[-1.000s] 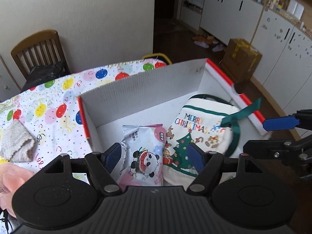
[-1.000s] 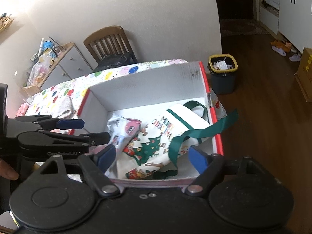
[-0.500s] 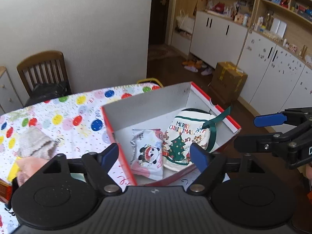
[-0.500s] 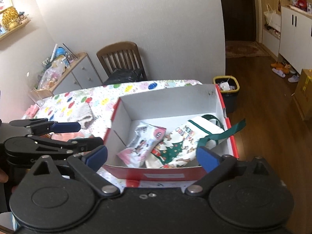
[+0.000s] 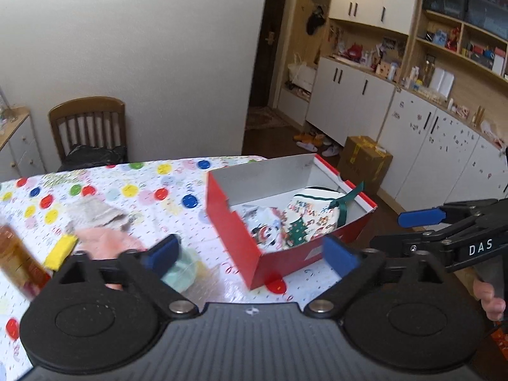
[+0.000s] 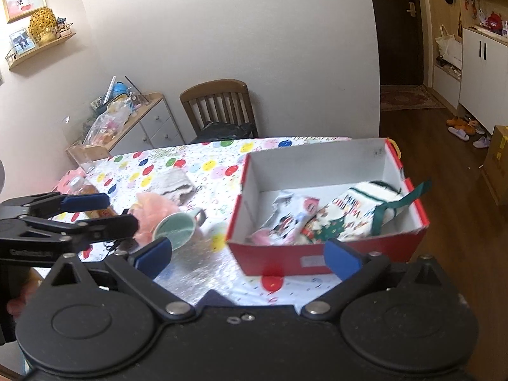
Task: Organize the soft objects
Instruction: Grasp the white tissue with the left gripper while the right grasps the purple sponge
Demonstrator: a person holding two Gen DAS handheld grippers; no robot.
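The red box (image 5: 235, 238) (image 6: 317, 262) with a white inside sits at the table's right end. In it lie a Christmas bag (image 5: 304, 219) (image 6: 352, 212) with green straps and a panda wipes pack (image 5: 263, 228) (image 6: 285, 219). Left of the box, a pink fluffy item (image 5: 104, 241) (image 6: 152, 206) and a grey cloth (image 5: 95, 212) (image 6: 173, 182) rest on the balloon tablecloth. My left gripper (image 5: 250, 254) hovers near the box's front corner, jaws opening, nothing between them. My right gripper (image 6: 247, 255) hangs open and empty before the box's front wall.
A green mug (image 6: 177, 228) lies on its side by the pink item, with an amber bottle (image 5: 16, 260) and a yellow piece (image 5: 62, 250) further left. A wooden chair (image 6: 219, 104) stands behind the table. A cardboard carton (image 5: 365, 158) and white cabinets (image 5: 349, 101) stand at the right.
Both grippers have drawn back and up from over the box, which now looks smaller. The left jaws stand wider. The mug, bottle and pink item have come into view.
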